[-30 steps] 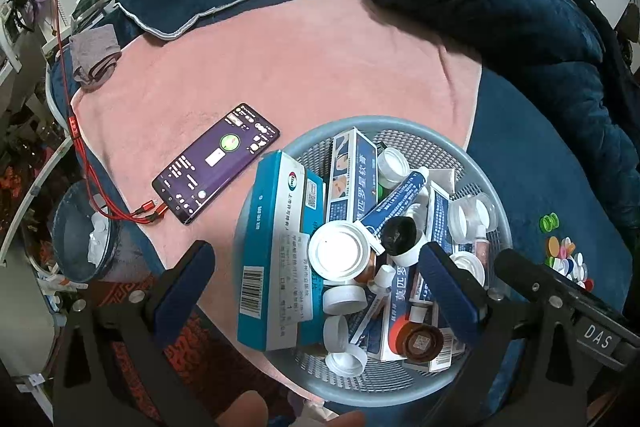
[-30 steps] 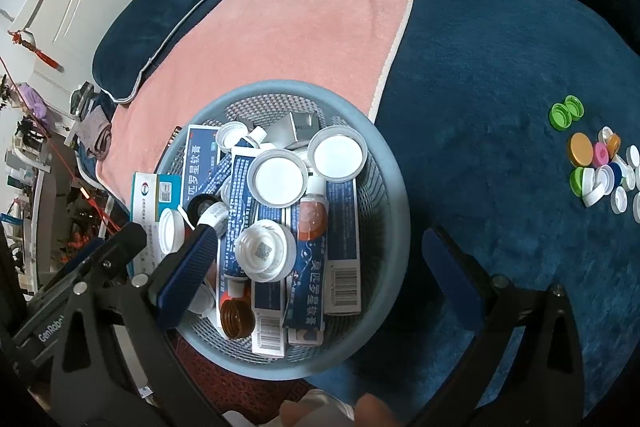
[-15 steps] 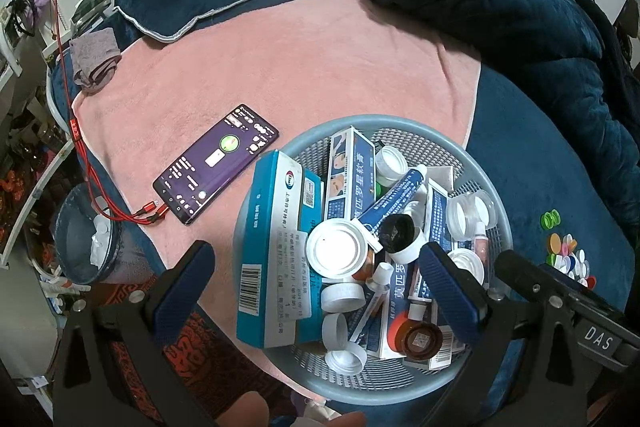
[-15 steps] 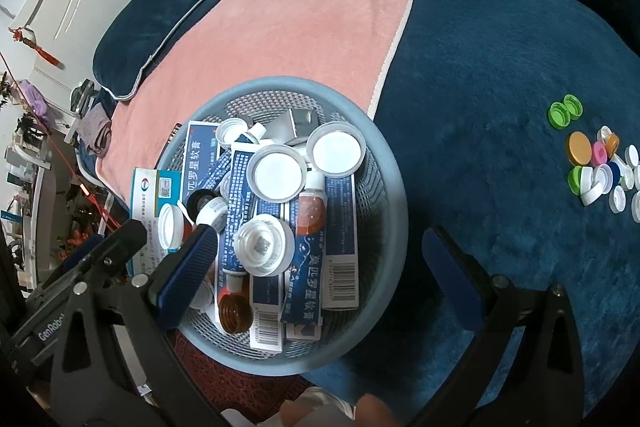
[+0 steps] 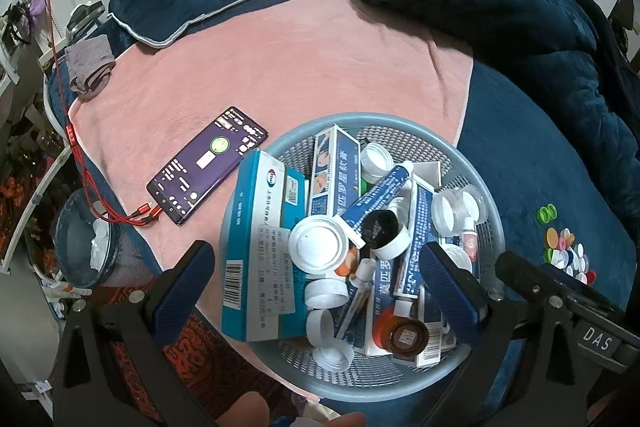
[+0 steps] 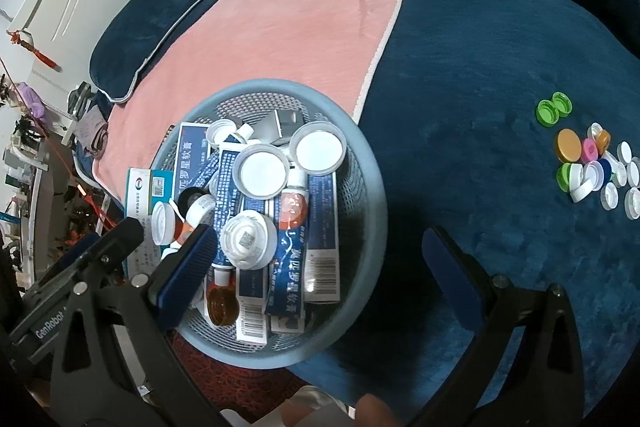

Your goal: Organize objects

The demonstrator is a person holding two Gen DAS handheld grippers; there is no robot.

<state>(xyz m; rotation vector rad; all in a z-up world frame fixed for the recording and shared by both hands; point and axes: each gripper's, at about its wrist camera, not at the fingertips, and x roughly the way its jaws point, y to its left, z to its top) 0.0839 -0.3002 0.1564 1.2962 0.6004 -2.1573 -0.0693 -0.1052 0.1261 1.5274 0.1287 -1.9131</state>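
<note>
The left hand-held gripper point(image 5: 316, 291) hovers above the basket point(image 5: 476, 163) with its jaws spread wide, holding nothing. The right hand-held gripper point(image 6: 320, 267) is likewise wide open and empty, its left finger over the basket's edge and its right finger over the dark blue blanket point(image 6: 480, 67).

The round grey-blue mesh basket rests on the bed, straddling the edge of the pink towel point(image 5: 300, 59) and the blanket. It contains a large teal-and-white box point(image 5: 260, 251) leaning against the left wall, several blue ointment boxes point(image 6: 322, 227) and tubes point(image 5: 376, 191), white jar lids point(image 6: 262, 170), and an amber bottle point(image 5: 404, 337).

A cluster of loose coloured bottle caps point(image 6: 592, 163) lies on the blanket, well apart from the basket. A phone point(image 5: 208, 165) with a lit screen lies on the towel just beside the basket, red cables point(image 5: 128, 217) plugged in.
</note>
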